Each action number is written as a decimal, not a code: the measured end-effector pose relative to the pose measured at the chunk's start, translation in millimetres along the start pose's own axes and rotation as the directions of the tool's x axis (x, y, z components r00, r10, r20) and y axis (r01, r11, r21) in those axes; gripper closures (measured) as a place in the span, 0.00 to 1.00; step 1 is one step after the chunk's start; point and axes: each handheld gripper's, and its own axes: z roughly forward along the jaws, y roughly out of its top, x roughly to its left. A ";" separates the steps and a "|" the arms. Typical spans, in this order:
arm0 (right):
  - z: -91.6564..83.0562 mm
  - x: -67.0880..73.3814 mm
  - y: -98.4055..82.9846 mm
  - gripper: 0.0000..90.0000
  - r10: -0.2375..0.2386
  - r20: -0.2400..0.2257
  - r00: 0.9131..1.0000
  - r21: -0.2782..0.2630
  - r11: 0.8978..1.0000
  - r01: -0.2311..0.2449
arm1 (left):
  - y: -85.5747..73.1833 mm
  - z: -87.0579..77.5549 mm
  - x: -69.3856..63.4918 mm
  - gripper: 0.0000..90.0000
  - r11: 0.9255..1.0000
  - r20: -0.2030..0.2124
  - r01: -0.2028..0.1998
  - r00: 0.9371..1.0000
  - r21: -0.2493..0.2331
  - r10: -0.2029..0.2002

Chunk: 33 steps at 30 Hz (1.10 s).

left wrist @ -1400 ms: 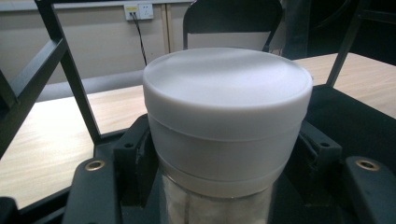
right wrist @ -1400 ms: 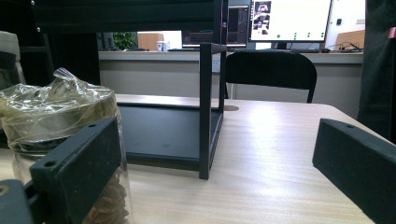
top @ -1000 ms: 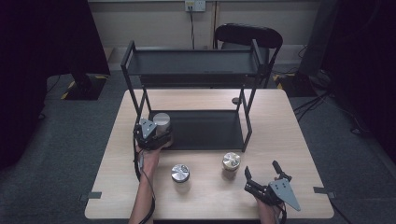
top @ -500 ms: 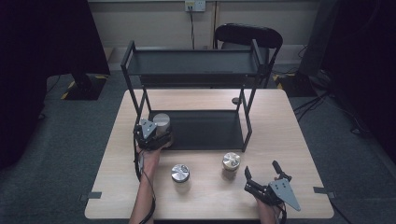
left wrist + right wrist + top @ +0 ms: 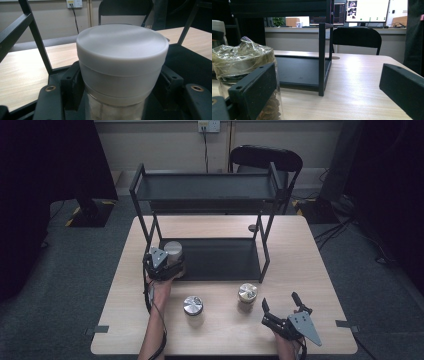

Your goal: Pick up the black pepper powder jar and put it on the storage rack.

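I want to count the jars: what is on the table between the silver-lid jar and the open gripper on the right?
One jar with a crinkly wrapped top stands between the silver-lid jar and the right gripper, in the high view.

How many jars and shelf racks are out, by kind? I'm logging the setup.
Glass jar with white plastic lid, held in the left tool: 1
Glass jar with silver metal lid: 1
Glass jar with crinkled plastic-wrap top: 1
Black metal two-tier shelf rack: 1
Total: 4

Black chair (image 5: pixel 266 158), grey carpet (image 5: pixel 75 285)
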 end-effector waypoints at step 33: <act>0.0 0.2 0.0 0.00 0.000 0.001 1.000 0.000 1.000 0.000 | 5.3 -5.1 -1.0 0.12 0.999 0.020 0.012 1.000 -0.049 -0.011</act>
